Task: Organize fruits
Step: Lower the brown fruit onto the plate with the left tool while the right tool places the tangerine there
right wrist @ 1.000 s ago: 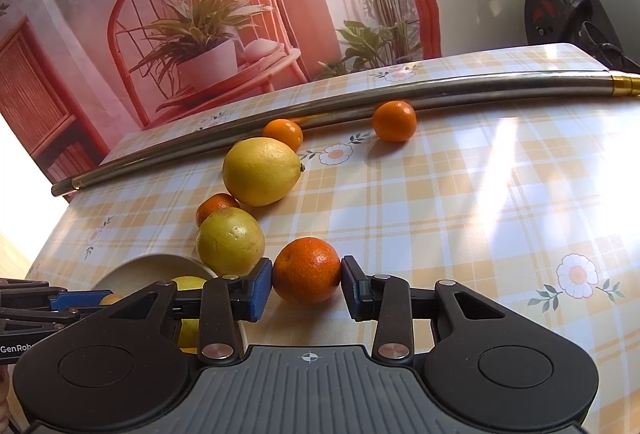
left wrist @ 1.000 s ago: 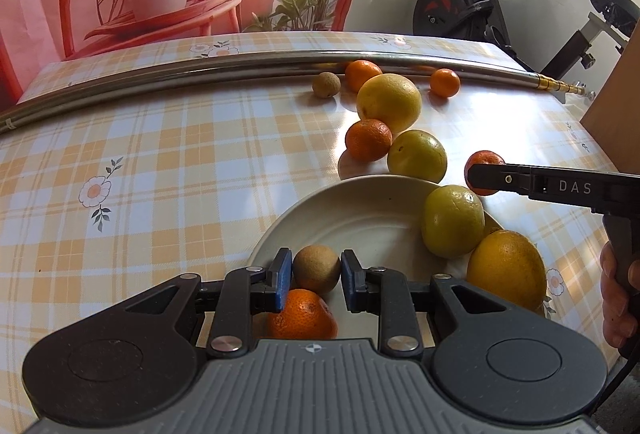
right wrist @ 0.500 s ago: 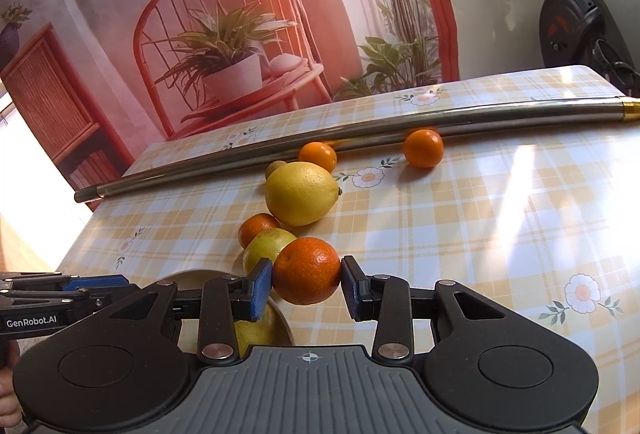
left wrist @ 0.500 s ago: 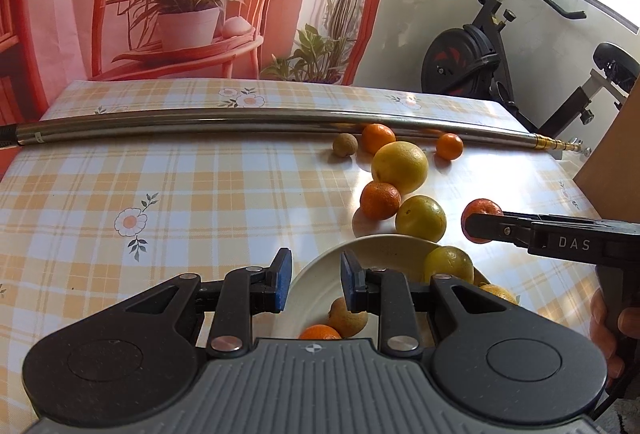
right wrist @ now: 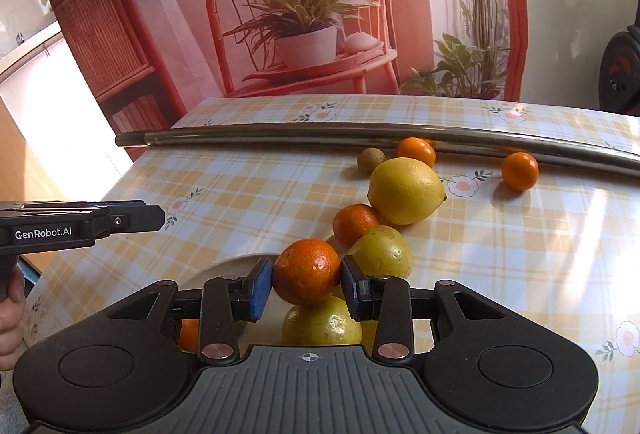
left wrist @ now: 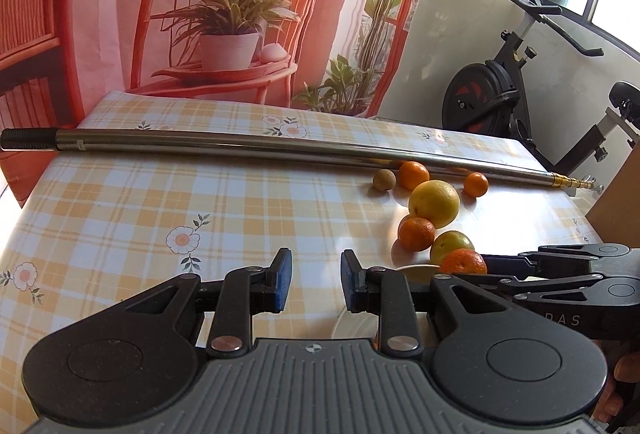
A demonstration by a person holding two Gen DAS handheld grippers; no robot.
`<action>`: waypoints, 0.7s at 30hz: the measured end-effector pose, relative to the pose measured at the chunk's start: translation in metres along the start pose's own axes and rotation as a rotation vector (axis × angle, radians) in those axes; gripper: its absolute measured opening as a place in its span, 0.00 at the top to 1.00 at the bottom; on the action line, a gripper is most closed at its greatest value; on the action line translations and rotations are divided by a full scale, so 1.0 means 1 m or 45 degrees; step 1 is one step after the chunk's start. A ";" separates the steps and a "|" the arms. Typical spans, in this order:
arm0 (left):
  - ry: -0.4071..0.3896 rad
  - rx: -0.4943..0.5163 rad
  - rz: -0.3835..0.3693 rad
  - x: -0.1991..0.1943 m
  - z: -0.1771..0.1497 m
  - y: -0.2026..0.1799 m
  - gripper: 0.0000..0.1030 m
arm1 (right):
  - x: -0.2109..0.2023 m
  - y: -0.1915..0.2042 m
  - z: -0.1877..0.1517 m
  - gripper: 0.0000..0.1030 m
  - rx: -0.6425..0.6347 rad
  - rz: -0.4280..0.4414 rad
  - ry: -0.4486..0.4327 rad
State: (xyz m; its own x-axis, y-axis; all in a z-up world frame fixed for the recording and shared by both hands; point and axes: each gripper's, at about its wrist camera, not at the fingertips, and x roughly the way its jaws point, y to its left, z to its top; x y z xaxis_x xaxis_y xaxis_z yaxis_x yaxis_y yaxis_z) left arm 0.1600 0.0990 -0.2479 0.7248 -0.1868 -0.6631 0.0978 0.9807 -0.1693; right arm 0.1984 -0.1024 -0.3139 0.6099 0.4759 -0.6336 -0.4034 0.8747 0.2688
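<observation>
Only my right wrist view shows the yellow-green fruit (right wrist: pixel 322 322) and a small orange (right wrist: pixel 189 334) already lying in the plate (right wrist: pixel 224 266); my left wrist view catches just a sliver of that plate (left wrist: pixel 416 268). The table (left wrist: pixel 120 214) wears a yellow plaid cloth, a metal pole (left wrist: pixel 240 145) lies across its far side, and an exercise bike (left wrist: pixel 492 102) stands behind. My right hand-held gripper (right wrist: pixel 307 284) is clamped on an orange (right wrist: pixel 307 276) above the plate. My left hand-held gripper (left wrist: pixel 315 286) hangs with jaws apart, holding nothing.
</observation>
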 end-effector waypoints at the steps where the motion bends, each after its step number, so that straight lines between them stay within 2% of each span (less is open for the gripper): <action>1: 0.002 -0.010 -0.010 0.000 -0.001 0.001 0.73 | 0.001 0.005 0.000 0.67 -0.019 0.003 0.007; 7: -0.007 -0.053 -0.037 -0.002 -0.003 0.010 0.73 | 0.010 0.032 -0.002 0.67 -0.127 0.038 0.072; 10: -0.011 -0.071 -0.040 -0.003 -0.003 0.013 0.73 | 0.014 0.042 -0.005 0.67 -0.180 0.018 0.104; 12: -0.010 -0.075 -0.040 -0.002 -0.003 0.014 0.73 | 0.016 0.046 -0.005 0.73 -0.218 -0.020 0.110; 21: -0.002 -0.077 -0.036 -0.001 -0.004 0.014 0.73 | 0.019 0.037 -0.002 0.76 -0.184 -0.039 0.130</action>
State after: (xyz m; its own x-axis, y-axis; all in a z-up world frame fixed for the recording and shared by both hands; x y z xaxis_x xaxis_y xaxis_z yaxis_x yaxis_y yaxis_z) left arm 0.1581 0.1122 -0.2526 0.7232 -0.2140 -0.6566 0.0769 0.9698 -0.2315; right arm 0.1940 -0.0609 -0.3172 0.5539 0.4312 -0.7122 -0.4839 0.8628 0.1461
